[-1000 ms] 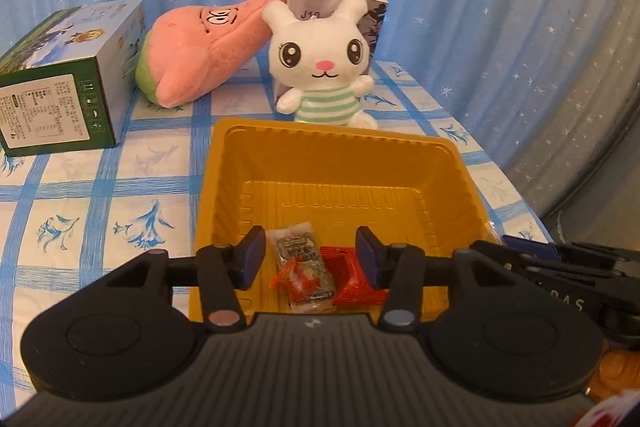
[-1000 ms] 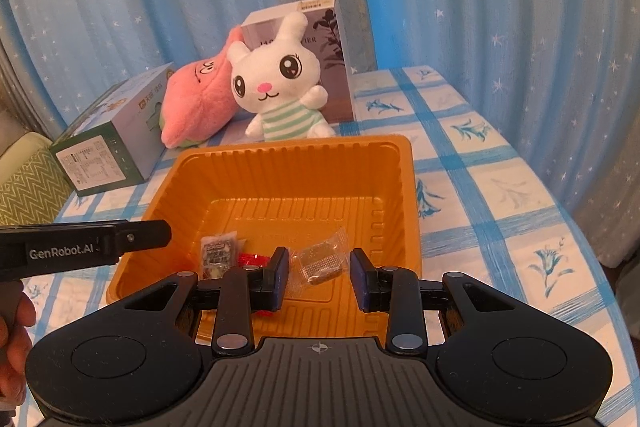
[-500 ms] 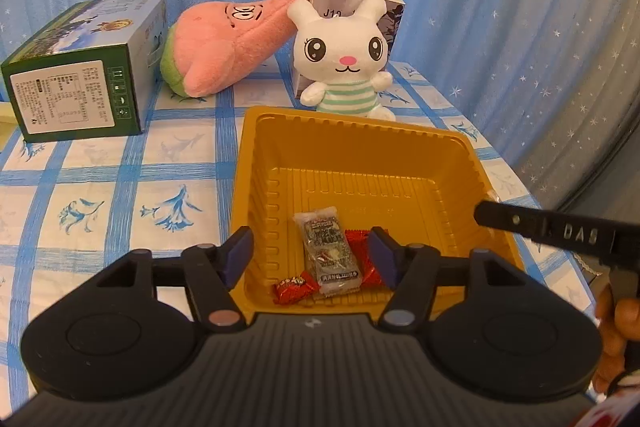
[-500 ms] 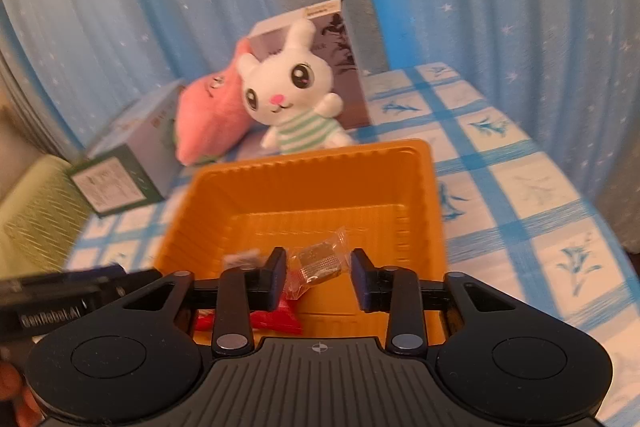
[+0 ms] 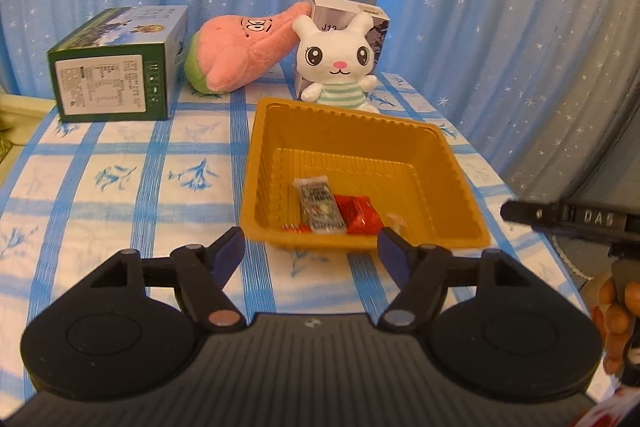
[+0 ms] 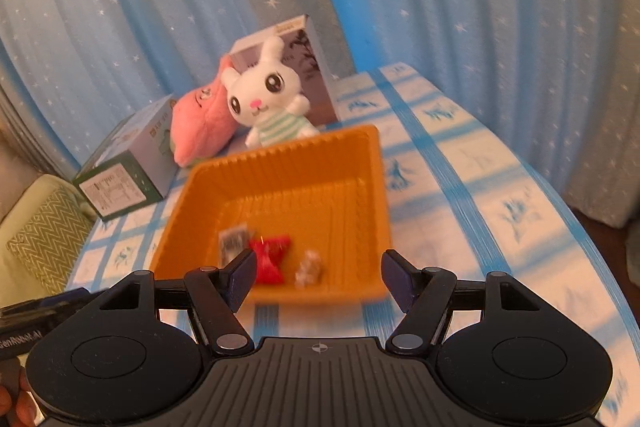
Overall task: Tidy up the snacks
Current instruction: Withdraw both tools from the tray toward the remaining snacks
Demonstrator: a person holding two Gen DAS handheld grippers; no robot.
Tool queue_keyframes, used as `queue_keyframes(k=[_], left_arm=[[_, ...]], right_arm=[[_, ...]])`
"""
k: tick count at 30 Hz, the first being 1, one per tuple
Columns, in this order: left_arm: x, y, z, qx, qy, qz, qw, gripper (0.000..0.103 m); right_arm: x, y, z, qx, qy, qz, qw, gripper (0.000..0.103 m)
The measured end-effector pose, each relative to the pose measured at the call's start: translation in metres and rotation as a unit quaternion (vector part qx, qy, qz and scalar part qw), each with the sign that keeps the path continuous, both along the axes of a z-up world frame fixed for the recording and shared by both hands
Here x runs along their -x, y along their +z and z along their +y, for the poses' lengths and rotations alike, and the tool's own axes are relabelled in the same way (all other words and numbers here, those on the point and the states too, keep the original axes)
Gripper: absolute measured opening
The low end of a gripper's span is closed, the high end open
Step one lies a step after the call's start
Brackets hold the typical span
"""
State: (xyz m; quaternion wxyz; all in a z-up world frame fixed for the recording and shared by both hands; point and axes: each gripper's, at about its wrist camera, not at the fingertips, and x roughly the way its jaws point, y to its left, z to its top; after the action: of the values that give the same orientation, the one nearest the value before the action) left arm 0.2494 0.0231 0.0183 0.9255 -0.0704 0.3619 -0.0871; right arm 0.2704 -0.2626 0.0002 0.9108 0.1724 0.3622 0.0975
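Left gripper (image 5: 310, 253) and right gripper (image 6: 318, 277): jaws spread, nothing held | snack packets (image 5: 334, 213) are gathered in orange tray (image 5: 456, 163) | grippers are kept outside the near rim, seemingly after release.

A shallow square tray of ribbed orange plastic (image 5: 456, 163) sits flat on the desk, open side up. Against its near wall lie the snacks: a grey printed sachet (image 5: 319, 205) lying flat toward the left, a glossy red wrapped packet (image 5: 359, 214) touching it on the right, and a small clear-wrapped sweet (image 6: 309, 267) just right of those, blurred.
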Motion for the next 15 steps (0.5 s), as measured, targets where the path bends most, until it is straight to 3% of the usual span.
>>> queue_keyframes(k=[15], left_arm=[[0.136,0.007,0.002,-0.002,0.025,-0.007,0.9997,0.074]], right_arm=[[0.155,0.006,-0.009,-0.018,-0.034,0.017,0.999,0.069]])
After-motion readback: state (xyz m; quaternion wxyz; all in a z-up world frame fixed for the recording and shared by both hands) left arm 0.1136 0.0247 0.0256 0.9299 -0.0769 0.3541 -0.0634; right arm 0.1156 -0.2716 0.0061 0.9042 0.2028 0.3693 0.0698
